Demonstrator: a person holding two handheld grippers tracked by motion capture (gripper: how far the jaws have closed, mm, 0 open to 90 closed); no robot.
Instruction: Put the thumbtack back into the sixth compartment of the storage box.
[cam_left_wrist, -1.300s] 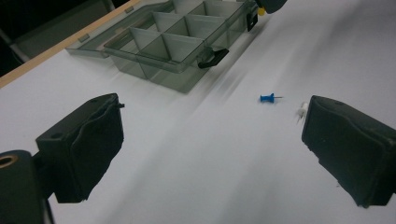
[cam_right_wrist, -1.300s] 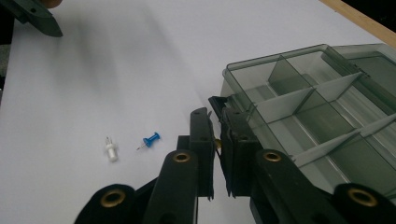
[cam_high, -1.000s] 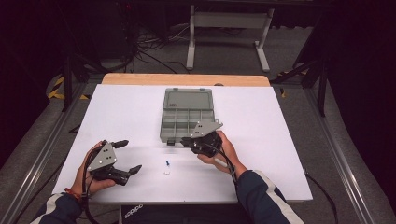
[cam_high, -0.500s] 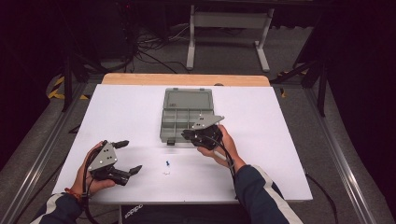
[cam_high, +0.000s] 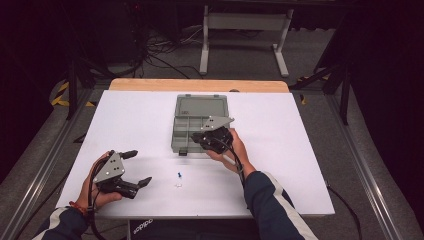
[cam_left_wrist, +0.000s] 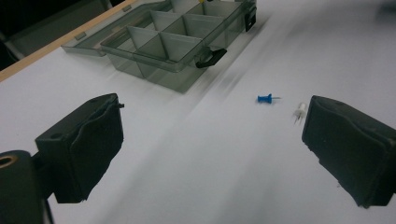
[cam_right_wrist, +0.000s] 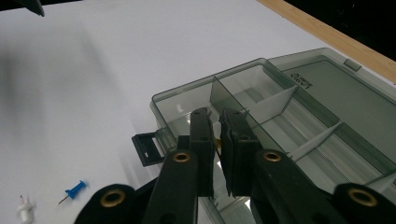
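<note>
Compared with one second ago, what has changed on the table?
The right gripper moved away from the person, over the compartment box, jaws nearly shut on something small and yellowish. The left gripper, open, the blue pushpin and the white pin stayed in place.

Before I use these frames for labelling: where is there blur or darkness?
Left gripper view: streaked motion blur across the organizer box and table; blue pushpin fairly sharp. Right gripper view: crisp. High view: evenly lit white table, dark surroundings.
</note>
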